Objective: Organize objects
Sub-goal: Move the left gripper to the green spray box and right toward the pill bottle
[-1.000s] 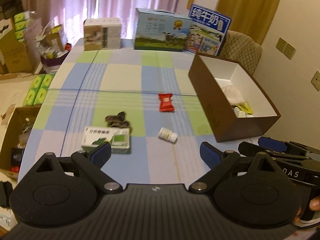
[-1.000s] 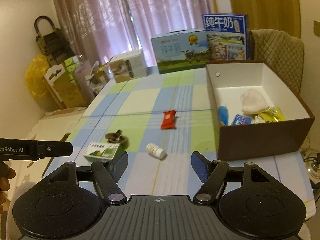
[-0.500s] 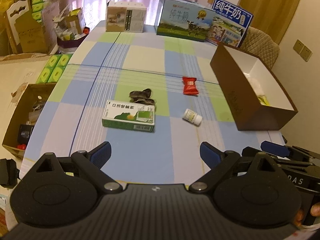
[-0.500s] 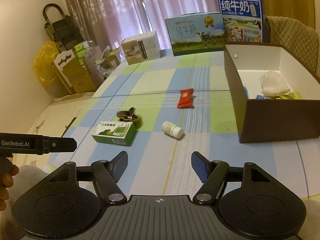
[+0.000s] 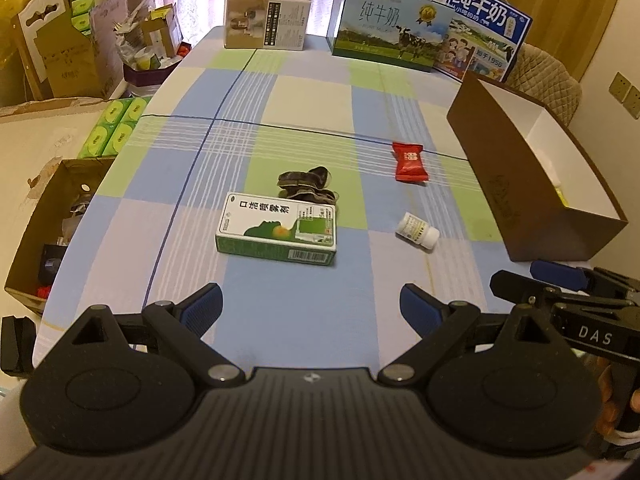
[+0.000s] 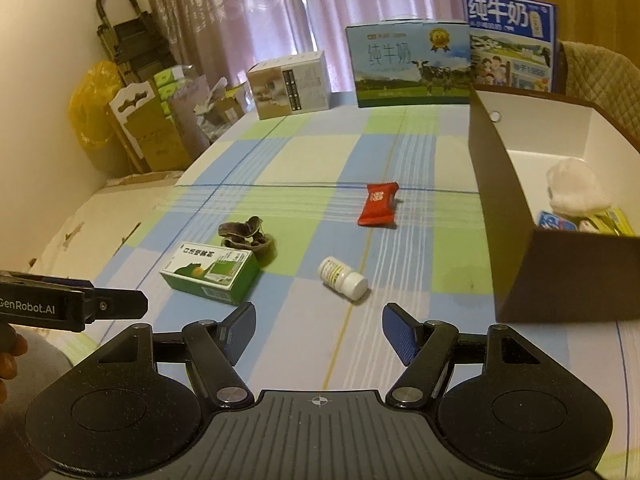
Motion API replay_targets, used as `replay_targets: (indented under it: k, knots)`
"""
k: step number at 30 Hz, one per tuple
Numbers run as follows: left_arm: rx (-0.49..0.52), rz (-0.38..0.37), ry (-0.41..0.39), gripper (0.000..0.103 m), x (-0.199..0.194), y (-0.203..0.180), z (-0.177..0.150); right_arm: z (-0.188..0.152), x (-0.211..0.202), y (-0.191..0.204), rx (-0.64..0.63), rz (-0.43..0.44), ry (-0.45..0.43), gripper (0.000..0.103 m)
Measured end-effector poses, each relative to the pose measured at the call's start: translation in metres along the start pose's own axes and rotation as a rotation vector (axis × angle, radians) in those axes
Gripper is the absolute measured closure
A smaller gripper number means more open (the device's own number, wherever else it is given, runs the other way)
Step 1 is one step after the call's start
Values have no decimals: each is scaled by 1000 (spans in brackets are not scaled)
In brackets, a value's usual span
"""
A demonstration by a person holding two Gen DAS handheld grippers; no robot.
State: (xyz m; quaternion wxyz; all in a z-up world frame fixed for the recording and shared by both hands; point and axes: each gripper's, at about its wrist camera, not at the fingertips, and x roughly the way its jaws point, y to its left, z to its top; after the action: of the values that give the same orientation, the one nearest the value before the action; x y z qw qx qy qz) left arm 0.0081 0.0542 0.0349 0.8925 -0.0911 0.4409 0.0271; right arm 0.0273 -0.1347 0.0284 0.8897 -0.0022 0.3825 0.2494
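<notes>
On the checked tablecloth (image 5: 312,96) lay a green-and-white carton (image 5: 277,233) with Chinese print, flat, at twelve o'clock from the left gripper (image 5: 311,307). A dark crumpled wrapper (image 5: 308,187) touched its far edge. A white pill bottle (image 6: 342,278) lay on its side at twelve o'clock from the right gripper (image 6: 319,327), a red sachet (image 6: 378,204) beyond. Both grippers stood wide apart, holding nothing. The brown box (image 6: 512,216) sat at two o'clock.

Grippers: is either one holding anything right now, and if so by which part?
Nothing is held. The left gripper and right gripper both have open jaws with only bare tablecloth between them.
</notes>
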Motion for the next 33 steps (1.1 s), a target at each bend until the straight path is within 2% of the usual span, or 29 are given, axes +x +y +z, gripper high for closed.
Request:
replay_targets:
  k: [11,15,17,21,26,33]
  knots:
    - [73,54,6,7,50,-5,21,27,59,-18,-74,0,20,36]
    - [109,80,7,6,70,-10,30,17,72,-32,-12,21,24,36]
    - [139,102,-2,6,81,-15,32,14,80,-38,-3,-6,51,36]
    - [209,134,-12,6,101,-25,28,16,84,-50,22,-32,49,36]
    - [235,163,2,6,125,-27,28,17,91,-61,104,-13,73,36]
    - [207,198,17,6,135,-12,28,15,93,-56,75,-20,86,36]
